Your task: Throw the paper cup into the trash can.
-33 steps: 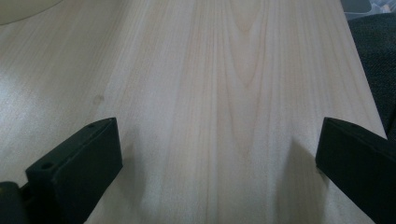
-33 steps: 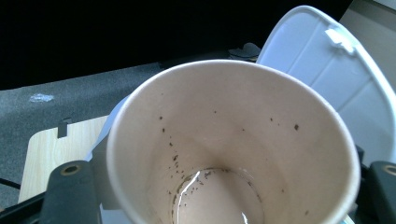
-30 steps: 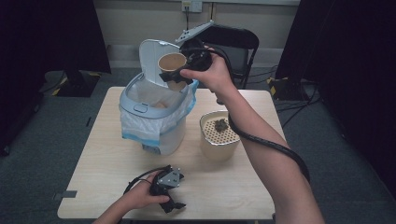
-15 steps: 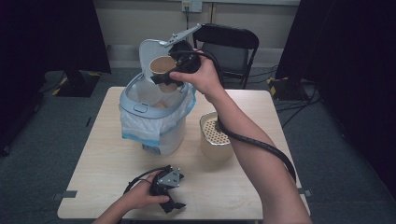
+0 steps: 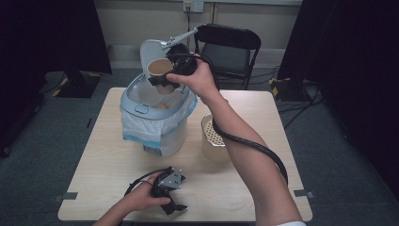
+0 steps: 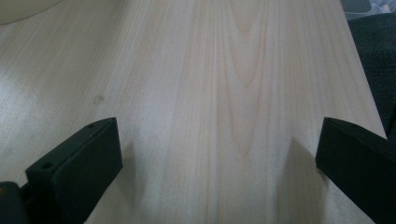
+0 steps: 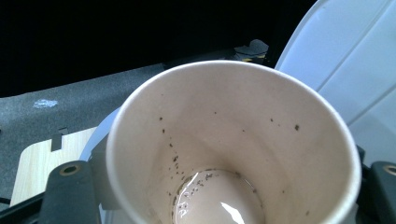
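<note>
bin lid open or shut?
Open. The pale grey hinged lid stands upright behind the white-bagged plastic bin, whose mouth is uncovered below the held paper cup.

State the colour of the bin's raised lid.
Pale blue-grey; the lid shows best in the high view, standing up behind the paper cup.

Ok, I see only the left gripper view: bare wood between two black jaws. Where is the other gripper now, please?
Observer: The right tongs are up above the open bin, shut on a paper cup.
Operator: Is something inside this cup?
Observer: A little pale liquid with dark specks sits at the bottom of it, as the right gripper view shows.
Operator: And what stands near the bin?
Observer: A cream pot with a holed insert stands on the table to the right of the bin.
</note>
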